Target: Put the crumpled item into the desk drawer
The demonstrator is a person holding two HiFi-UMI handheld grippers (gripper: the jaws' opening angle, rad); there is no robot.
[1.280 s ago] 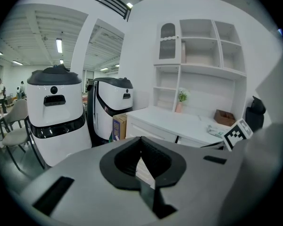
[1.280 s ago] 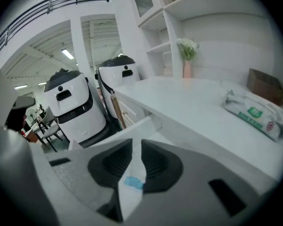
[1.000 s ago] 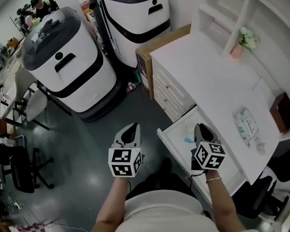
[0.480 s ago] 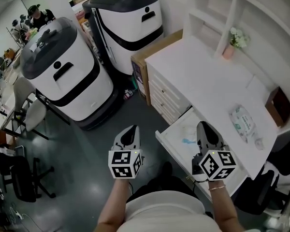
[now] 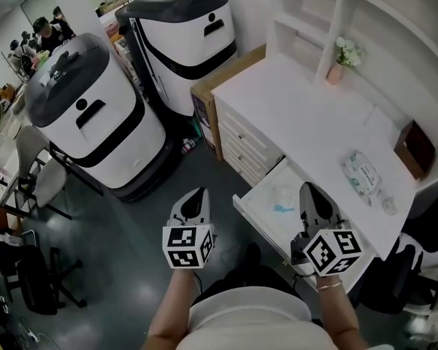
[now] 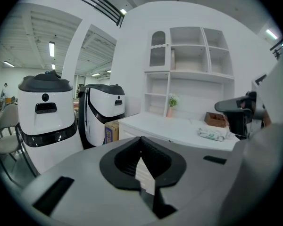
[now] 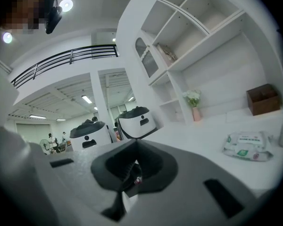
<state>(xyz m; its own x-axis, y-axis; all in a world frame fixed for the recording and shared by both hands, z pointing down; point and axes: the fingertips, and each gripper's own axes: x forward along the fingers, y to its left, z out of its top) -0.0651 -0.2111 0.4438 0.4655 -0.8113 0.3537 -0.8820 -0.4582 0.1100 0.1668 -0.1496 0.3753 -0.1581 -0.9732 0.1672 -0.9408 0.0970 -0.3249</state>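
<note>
Head view: high above the person, aimed steeply down; takes in the floor (image 5: 131, 268), the open drawer (image 5: 266, 192) and the white worktop (image 5: 292, 108).
Left claw view: mounted on the left claw (image 6: 141, 149), close behind its jaws, facing level across the room toward the worktop.
Right claw view: mounted on the right claw (image 7: 133, 161), close behind its jaws, tilted up toward the shelves (image 7: 198, 27).
Shared by all three: worktop, wipes pack (image 5: 359, 172), potted plant (image 5: 339, 57), two white machines (image 5: 87, 115).

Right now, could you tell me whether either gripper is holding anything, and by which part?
Nothing is held; the left gripper and right gripper are shut, empty.
</note>
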